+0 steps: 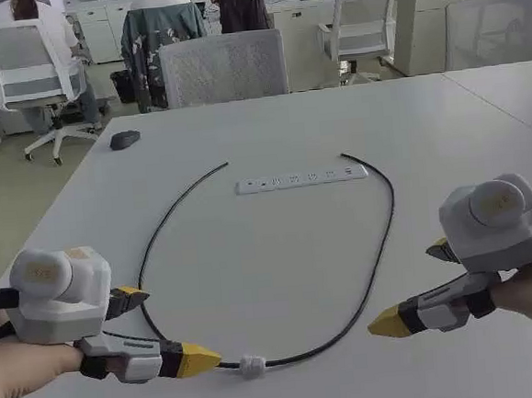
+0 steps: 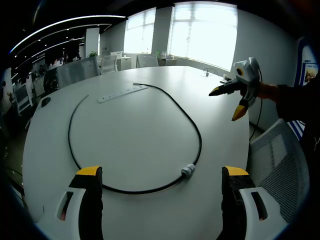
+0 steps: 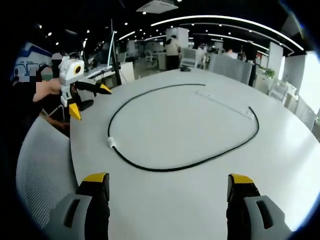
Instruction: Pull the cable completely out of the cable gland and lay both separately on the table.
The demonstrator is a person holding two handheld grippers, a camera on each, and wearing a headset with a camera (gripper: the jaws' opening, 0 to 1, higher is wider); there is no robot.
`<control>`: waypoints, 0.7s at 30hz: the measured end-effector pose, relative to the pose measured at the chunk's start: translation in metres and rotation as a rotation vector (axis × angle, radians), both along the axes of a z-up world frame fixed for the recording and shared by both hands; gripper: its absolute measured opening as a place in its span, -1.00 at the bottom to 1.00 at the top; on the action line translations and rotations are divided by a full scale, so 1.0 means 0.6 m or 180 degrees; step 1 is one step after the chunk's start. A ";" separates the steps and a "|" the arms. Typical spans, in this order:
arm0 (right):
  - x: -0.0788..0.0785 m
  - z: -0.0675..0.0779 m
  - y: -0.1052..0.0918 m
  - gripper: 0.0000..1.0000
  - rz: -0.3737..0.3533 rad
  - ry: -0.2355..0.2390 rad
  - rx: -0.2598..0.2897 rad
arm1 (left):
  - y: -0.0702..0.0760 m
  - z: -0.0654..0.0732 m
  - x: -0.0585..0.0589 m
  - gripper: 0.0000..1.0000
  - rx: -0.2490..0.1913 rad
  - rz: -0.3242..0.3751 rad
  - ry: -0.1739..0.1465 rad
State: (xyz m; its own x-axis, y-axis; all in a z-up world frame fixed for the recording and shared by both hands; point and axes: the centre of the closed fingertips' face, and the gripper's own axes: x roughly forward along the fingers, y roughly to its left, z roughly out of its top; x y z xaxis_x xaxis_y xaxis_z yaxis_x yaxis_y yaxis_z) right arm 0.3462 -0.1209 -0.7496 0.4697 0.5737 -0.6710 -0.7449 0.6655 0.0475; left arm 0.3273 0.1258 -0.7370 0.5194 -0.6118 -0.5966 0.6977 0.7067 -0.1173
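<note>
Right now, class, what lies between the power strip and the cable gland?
Bare table, ringed by the cable, from power strip to cable gland; the head view shows it.

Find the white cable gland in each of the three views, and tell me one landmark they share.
Head view: cable gland at bottom centre, on the near bend of the black cable.
Left gripper view: cable gland low, right of centre, on the cable loop.
Right gripper view: cable gland left of centre, on the loop's left bend.
Shared landmark: the white power strip at the loop's far, open end.
</note>
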 end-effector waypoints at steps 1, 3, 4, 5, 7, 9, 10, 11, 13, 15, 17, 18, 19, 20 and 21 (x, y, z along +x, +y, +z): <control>0.000 -0.001 0.000 0.98 0.0009 0.0001 0.0002 | 0.001 -0.001 -0.001 0.99 0.0010 -0.0005 0.0003; 0.001 -0.004 -0.001 0.98 0.0011 0.0002 -0.0030 | 0.001 -0.001 -0.001 0.99 0.0018 -0.0013 -0.0003; 0.001 -0.003 0.000 0.98 0.0019 -0.0001 -0.0019 | 0.001 -0.002 -0.002 0.99 0.0013 -0.0012 0.0004; 0.001 -0.004 -0.001 0.98 0.0013 0.0006 -0.0011 | 0.001 -0.002 -0.002 0.99 0.0011 -0.0010 0.0008; 0.002 -0.004 -0.001 0.98 0.0018 0.0002 -0.0016 | 0.003 -0.002 -0.003 0.99 0.0018 -0.0009 0.0007; 0.003 -0.005 -0.001 0.98 0.0014 0.0009 -0.0024 | 0.004 -0.002 -0.004 0.99 0.0007 -0.0002 0.0020; 0.003 -0.004 -0.001 0.98 0.0022 0.0002 -0.0022 | 0.004 -0.002 -0.003 0.99 0.0009 0.0000 0.0018; 0.003 -0.004 0.000 0.98 0.0022 0.0003 -0.0018 | 0.005 -0.002 -0.003 0.99 0.0012 -0.0001 0.0011; 0.004 -0.004 0.000 0.98 0.0024 -0.0001 -0.0017 | 0.005 -0.001 -0.003 0.99 0.0003 0.0003 0.0015; 0.005 -0.004 0.000 0.98 0.0023 0.0004 -0.0026 | 0.006 -0.001 -0.002 0.99 0.0007 0.0003 0.0003; 0.005 -0.004 0.000 0.98 0.0029 0.0001 -0.0024 | 0.006 0.000 -0.001 0.99 -0.0002 0.0013 0.0008; 0.005 -0.004 0.000 0.98 0.0035 -0.0002 -0.0021 | 0.006 0.000 -0.001 0.99 -0.0001 0.0013 0.0008; 0.005 -0.003 0.001 0.98 0.0042 -0.0007 -0.0009 | 0.006 0.000 -0.002 0.99 -0.0001 0.0012 0.0009; 0.005 -0.003 0.001 0.98 0.0035 -0.0003 -0.0012 | 0.006 -0.001 -0.002 0.99 0.0000 0.0008 0.0015; 0.006 -0.004 -0.001 0.98 0.0033 -0.0006 -0.0021 | 0.005 -0.001 -0.003 0.99 -0.0001 0.0001 0.0019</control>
State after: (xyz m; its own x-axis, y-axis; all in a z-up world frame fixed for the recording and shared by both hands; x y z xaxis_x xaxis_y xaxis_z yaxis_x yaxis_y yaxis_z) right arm 0.3501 -0.1217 -0.7520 0.4650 0.5741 -0.6739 -0.7519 0.6580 0.0417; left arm 0.3254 0.1290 -0.7376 0.5160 -0.6118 -0.5996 0.6968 0.7069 -0.1216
